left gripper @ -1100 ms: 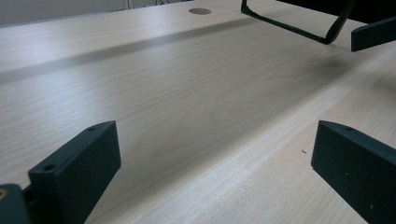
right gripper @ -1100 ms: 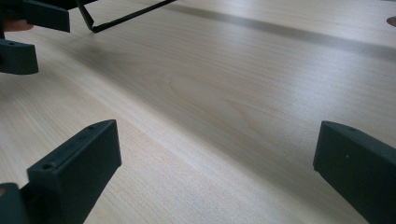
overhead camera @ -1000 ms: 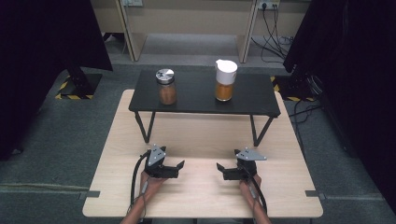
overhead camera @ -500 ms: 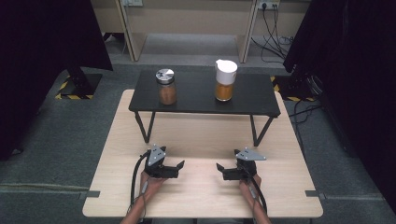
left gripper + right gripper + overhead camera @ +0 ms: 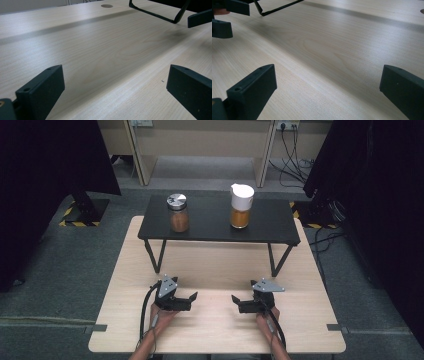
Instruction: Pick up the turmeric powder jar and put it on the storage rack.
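Resting on the table [image 5: 215, 330], left claw [image 5: 192, 298] and right claw [image 5: 235, 301], both wide open, empty, hands partly cropped.

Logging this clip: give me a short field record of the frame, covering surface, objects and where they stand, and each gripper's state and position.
surface: light wooden table with a low black shelf standing on its far half
object 1: jar with silver lid, brown contents, on the shelf's left part
object 2: jar with white lid, orange contents, on the shelf's right part
left gripper: open, holding nothing, low over the near table
right gripper: open, holding nothing, facing the left one
contact with jars: none
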The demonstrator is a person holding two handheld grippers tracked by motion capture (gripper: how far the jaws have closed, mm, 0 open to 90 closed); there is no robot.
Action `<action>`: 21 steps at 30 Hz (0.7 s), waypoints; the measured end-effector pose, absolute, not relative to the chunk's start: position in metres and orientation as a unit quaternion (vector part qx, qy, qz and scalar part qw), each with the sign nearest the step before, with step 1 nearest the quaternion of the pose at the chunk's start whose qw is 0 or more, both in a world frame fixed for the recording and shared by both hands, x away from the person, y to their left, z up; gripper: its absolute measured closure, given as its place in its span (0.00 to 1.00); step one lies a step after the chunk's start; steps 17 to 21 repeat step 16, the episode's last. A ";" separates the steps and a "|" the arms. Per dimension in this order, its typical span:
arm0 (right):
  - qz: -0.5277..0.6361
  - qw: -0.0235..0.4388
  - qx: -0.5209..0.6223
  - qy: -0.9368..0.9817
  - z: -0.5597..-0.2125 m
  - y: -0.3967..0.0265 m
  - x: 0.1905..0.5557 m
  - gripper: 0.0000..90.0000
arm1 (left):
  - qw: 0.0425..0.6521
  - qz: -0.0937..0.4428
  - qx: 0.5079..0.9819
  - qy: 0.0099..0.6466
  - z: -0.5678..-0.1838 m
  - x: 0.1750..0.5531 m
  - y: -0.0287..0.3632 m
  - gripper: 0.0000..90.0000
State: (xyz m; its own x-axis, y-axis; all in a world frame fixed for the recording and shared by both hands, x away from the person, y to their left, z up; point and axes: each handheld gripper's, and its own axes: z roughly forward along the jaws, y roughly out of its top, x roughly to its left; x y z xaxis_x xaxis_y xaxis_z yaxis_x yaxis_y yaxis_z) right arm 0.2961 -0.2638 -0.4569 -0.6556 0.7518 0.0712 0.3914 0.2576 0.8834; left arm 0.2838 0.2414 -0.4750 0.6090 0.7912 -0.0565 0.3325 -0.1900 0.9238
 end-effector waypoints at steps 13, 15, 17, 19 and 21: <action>0.483 0.185 0.371 0.771 -0.457 -0.264 0.296 0.01 | 0.510 0.225 0.738 0.381 -0.475 0.284 0.241 0.01; 0.483 0.184 0.371 0.772 -0.457 -0.264 0.297 0.01 | 0.510 0.224 0.738 0.381 -0.475 0.284 0.242 0.01; 0.483 0.184 0.371 0.772 -0.456 -0.264 0.297 0.01 | 0.510 0.224 0.737 0.381 -0.475 0.284 0.242 0.01; 0.483 0.184 0.371 0.772 -0.456 -0.264 0.297 0.01 | 0.510 0.224 0.737 0.381 -0.475 0.284 0.242 0.01; 0.483 0.184 0.371 0.772 -0.456 -0.264 0.297 0.01 | 0.510 0.224 0.737 0.381 -0.475 0.284 0.242 0.01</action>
